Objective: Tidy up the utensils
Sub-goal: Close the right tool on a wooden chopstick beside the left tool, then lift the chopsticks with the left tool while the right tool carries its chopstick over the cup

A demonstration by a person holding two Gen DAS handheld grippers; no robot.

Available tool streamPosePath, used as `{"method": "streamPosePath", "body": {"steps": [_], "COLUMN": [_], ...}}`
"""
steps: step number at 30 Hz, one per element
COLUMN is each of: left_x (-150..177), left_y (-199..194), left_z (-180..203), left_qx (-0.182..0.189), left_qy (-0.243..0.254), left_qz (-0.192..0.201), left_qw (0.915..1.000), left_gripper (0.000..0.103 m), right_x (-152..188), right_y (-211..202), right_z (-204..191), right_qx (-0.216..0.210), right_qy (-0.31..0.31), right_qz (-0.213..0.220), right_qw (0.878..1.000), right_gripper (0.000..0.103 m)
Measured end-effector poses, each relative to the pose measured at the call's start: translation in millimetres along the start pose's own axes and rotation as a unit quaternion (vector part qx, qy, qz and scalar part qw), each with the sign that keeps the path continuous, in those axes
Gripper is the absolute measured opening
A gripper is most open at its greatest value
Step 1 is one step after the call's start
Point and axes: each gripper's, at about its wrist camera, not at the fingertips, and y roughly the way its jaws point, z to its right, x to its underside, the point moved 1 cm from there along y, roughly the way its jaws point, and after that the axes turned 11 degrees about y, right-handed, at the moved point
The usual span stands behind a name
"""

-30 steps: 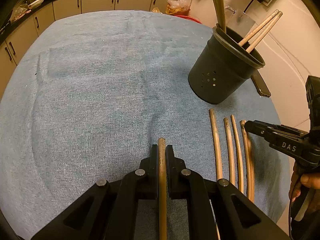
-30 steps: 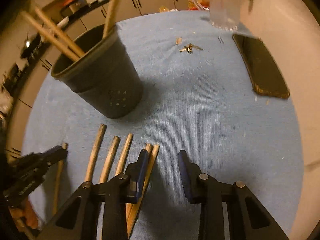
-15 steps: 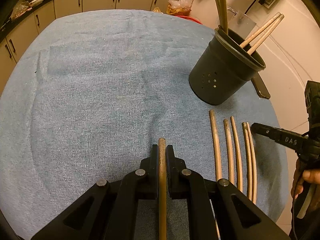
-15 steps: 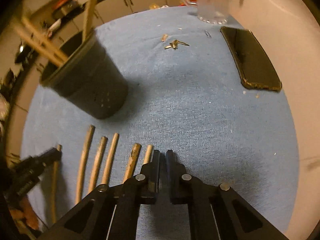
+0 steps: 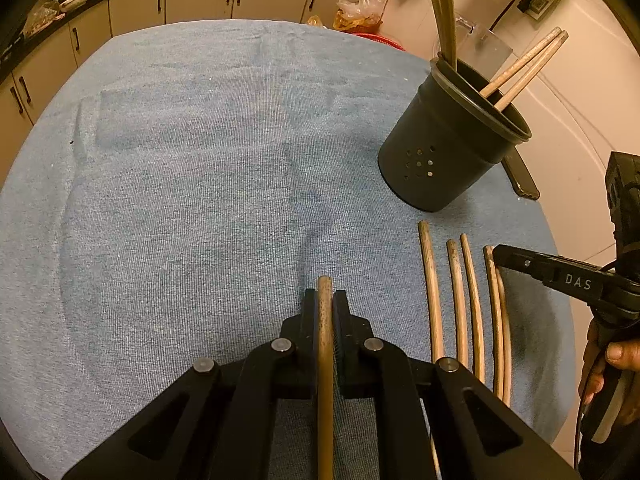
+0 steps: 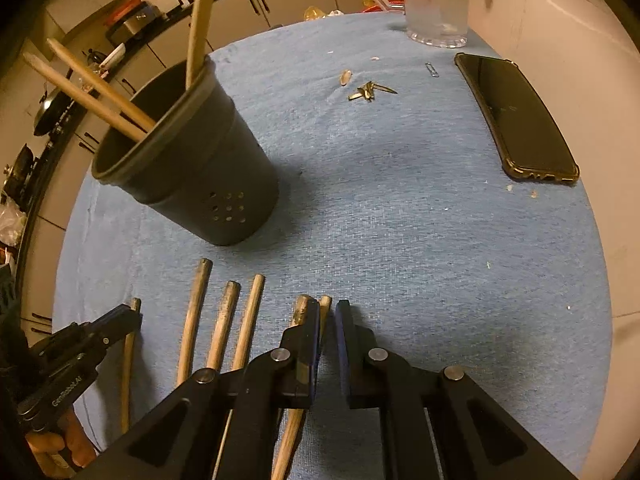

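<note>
My left gripper (image 5: 324,300) is shut on a wooden chopstick (image 5: 325,344) just above the blue cloth; it shows at lower left in the right wrist view (image 6: 132,314). A black perforated utensil holder (image 5: 444,148) with several chopsticks in it stands at the right, also in the right wrist view (image 6: 188,168). Several loose chopsticks (image 5: 460,300) lie side by side in front of it. My right gripper (image 6: 328,312) is nearly shut over the rightmost pair (image 6: 326,303); whether it grips one is unclear. It shows in the left wrist view (image 5: 498,254).
A black phone (image 6: 516,116) lies at the right by the wall. A clear glass jug (image 6: 436,4) stands at the back. Small keys and a paper clip (image 6: 370,90) lie behind the holder. The blue cloth (image 5: 180,180) covers the round table.
My right gripper shut from wide open, shifted forward and slightly right, and now stands over the rightmost chopsticks. The left gripper has stayed still with its chopstick.
</note>
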Motion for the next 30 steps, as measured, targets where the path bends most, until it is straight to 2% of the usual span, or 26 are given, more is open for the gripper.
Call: {"method": "streamPosePath", "body": {"steps": [4,8,10,15,19,23,26,30], "left_x": [1,-2,-6,-20,-34,-45,-50,-46], "left_y": [0,2,3,9,14,18,19,7], "left_z": [0,-1,-1,-4,-9,-6,1,9], "left_qx": [0.000,0.002,0.003,0.009,0.013,-0.002,-0.021,0.009], "left_qy": [0.001,0.001,0.002,0.000,-0.010,0.000,0.010,-0.012], "left_qz": [0.000,-0.007,-0.017,-0.037,-0.051,-0.064,-0.059,-0.028], "left_qw": [1.0000,1.0000,0.9999,0.9993,0.9986,0.9980,0.9980,0.9995], "left_gripper": [0.009,0.009,0.009,0.009,0.009,0.008,0.007,0.007], "right_x": [1,-2,-3,-6,1,7,14,26], "right_y": [6,15,16,14,-3,-30,-52,-87], "right_z": [-13,-32,-36,-27,-26,-30,-28,-31], "right_qx": [0.022,0.057,0.059,0.021,-0.006,-0.029,-0.048,-0.070], "right_qy": [-0.011,-0.047,-0.054,-0.028,-0.025,-0.030,-0.036,-0.052], "right_qz": [-0.003,0.004,0.003,0.002,0.028,0.058,0.078,0.106], "right_qw": [1.000,0.997,0.997,0.999,0.999,0.997,0.995,0.991], "right_gripper": [0.012,0.010,0.009,0.007,0.006,0.006,0.006,0.006]}}
